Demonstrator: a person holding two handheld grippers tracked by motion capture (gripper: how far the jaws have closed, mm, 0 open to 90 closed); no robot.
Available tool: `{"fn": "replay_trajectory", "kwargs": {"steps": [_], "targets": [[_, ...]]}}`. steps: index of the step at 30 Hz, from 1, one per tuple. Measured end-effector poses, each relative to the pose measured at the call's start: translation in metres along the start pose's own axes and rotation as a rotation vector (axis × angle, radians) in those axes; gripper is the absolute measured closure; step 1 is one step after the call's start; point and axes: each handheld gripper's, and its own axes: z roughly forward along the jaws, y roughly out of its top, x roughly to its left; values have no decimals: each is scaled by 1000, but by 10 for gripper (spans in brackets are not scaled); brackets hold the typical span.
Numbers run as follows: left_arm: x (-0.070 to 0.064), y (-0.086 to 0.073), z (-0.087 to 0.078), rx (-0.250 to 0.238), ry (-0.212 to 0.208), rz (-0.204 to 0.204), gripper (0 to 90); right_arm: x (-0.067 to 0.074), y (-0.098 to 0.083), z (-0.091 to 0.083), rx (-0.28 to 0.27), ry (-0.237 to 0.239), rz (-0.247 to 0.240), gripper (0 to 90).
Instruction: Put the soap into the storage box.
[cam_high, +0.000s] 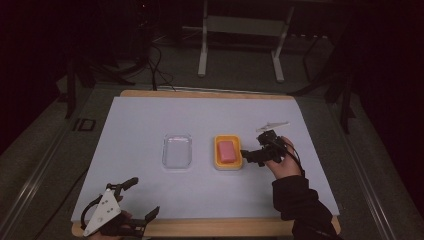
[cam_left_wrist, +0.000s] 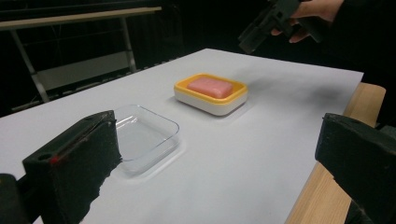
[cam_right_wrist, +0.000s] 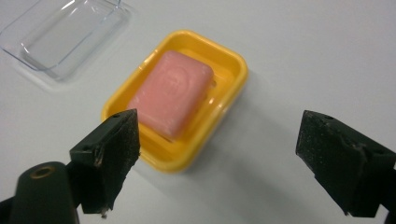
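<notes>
My right claw (cam_high: 251, 156) hangs jaws apart just right of the yellow soap dish (cam_high: 228, 153) holding the pink soap (cam_high: 227, 151) at frame centre, clear lid (cam_high: 177, 151) left of it, my left claw (cam_high: 141, 198) apart at lower-left tabletop (cam_high: 150, 120) edge

A sheet (cam_high: 150, 190) covers the table (cam_high: 210, 93), whose edge shows along the near side. The right gripper (cam_high: 253, 155) hovers just right of the soap dish (cam_high: 228, 164), its jaws spread wide and pointing toward it. A bar of soap (cam_high: 227, 150) lies in that dish. Beyond the dish from the right gripper, a little apart from it, sits the clear tray (cam_high: 177, 151) on the sheet. The left gripper (cam_high: 142, 199) is at the table's near left corner, well apart from both, jaws wide; the tray lies ahead of it and the dish farther on.
</notes>
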Motion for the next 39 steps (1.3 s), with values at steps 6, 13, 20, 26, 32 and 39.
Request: {"fn": "replay_trajectory", "kwargs": {"steps": [6,13,20,26,32,39], "targets": [[0,0,0,1,-1,-1,2,-9,-17,-7,-5,-3,-3,133],[0,0,0,2,-2,0,2,-18,-36,-18,-22,8,-4,133],[0,0,1,7,-7,2,2,-28,-54,-23,-27,-15,9,133],[0,0,1,8,-10,3,2,-33,-69,-27,-37,-30,21,131],[0,-1,2,11,-11,3,2,-37,-80,-32,-49,-49,27,131],[0,-1,2,15,-11,6,2,-43,-98,-32,-31,-64,26,131]]}}
